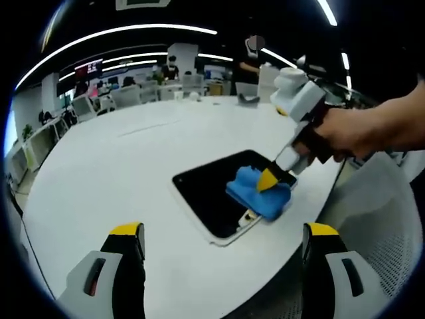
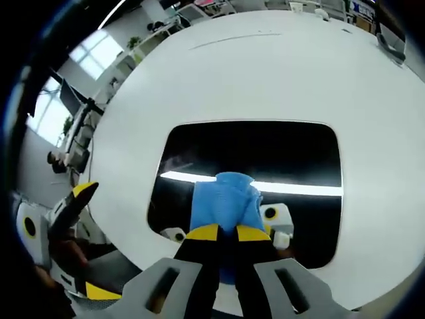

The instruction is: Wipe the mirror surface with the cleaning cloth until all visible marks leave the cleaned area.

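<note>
The mirror (image 1: 216, 193) lies flat on the white desk (image 1: 119, 173) near its edge, dark glass in a pale frame, a ceiling light streaked across it in the right gripper view. On it sits the blue cleaning cloth (image 1: 257, 193) — pinched in my right hand-held gripper (image 2: 227, 232), yellow tips closed on the bunched fabric and pressing it down on the glass. My left hand-held gripper (image 1: 222, 232) hangs over the desk just short of the mirror, jaws spread wide — nothing between them.

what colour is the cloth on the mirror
Blue. The cloth shows best in the right gripper view, pinched by the right gripper on the mirror.
</note>
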`<action>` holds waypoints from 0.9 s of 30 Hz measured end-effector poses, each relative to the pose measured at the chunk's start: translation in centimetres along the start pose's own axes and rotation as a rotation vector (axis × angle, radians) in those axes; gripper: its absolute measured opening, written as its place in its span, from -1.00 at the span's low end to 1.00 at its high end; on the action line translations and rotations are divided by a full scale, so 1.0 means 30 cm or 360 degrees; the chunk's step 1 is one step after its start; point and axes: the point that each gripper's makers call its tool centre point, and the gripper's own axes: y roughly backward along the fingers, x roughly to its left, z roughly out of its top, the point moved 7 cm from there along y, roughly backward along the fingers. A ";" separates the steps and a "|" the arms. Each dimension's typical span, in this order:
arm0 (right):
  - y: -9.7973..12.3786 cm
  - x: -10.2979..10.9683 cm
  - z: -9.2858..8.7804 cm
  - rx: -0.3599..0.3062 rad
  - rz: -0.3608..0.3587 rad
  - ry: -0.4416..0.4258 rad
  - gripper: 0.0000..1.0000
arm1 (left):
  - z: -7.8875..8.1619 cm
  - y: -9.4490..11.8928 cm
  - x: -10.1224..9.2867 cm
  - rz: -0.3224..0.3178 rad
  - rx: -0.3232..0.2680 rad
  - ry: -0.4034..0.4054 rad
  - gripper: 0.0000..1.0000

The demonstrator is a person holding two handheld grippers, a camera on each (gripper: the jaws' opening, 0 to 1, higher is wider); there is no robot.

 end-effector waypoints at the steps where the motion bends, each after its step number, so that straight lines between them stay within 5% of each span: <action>1: -0.001 0.003 0.000 0.0000 0.0004 0.0001 -0.96 | 0.000 0.000 0.000 0.0000 0.0000 0.0000 0.99; 27: -0.049 0.146 -0.001 0.0023 0.0112 0.0086 -0.96 | -0.006 -0.009 -0.011 -0.0028 0.0039 -0.0046 0.99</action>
